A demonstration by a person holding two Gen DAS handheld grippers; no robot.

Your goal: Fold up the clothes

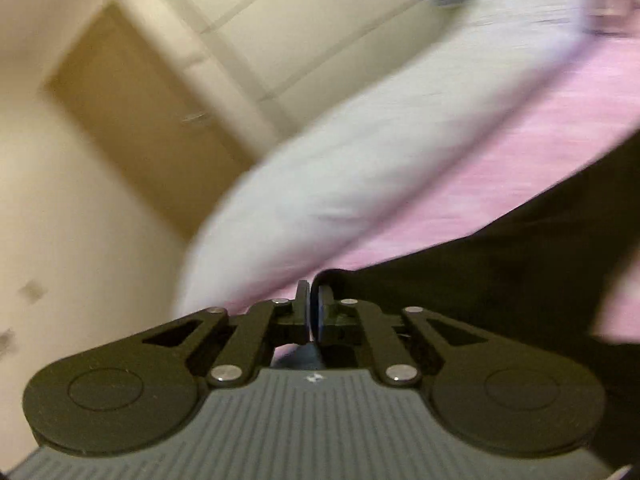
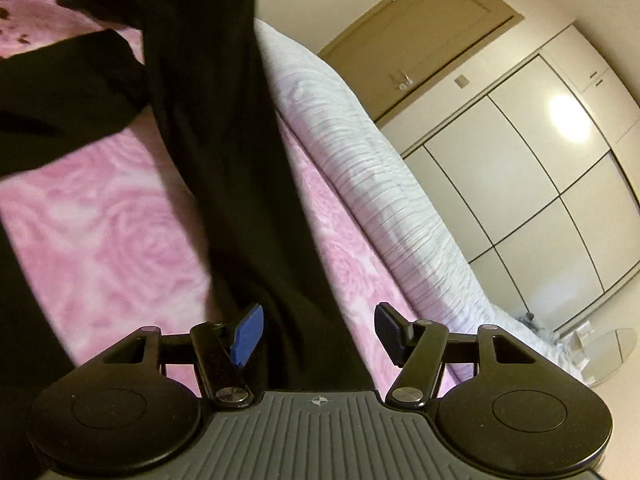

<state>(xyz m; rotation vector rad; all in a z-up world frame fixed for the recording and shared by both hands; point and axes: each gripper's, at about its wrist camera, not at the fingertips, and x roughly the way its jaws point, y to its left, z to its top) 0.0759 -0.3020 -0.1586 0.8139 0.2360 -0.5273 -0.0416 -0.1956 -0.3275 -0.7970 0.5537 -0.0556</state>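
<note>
Pinching black garment [image 1: 500, 272] with left fingers [image 1: 310, 312], right fingers [image 2: 318, 330] spread, wardrobe [image 2: 532, 184] sharp.

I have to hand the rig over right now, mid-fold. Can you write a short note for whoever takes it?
Left gripper: shut on an edge of the black garment; this view is blurred.
Right gripper: open, with the garment's dark cloth running between its fingers, not gripped.
The garment hangs and drapes over the pink bedspread, beside the white striped blanket.
Done: garment picked up by one edge. No fold shows yet.
Left: probably close the right gripper on the cloth, spread it flat on the bed, then fold.
</note>
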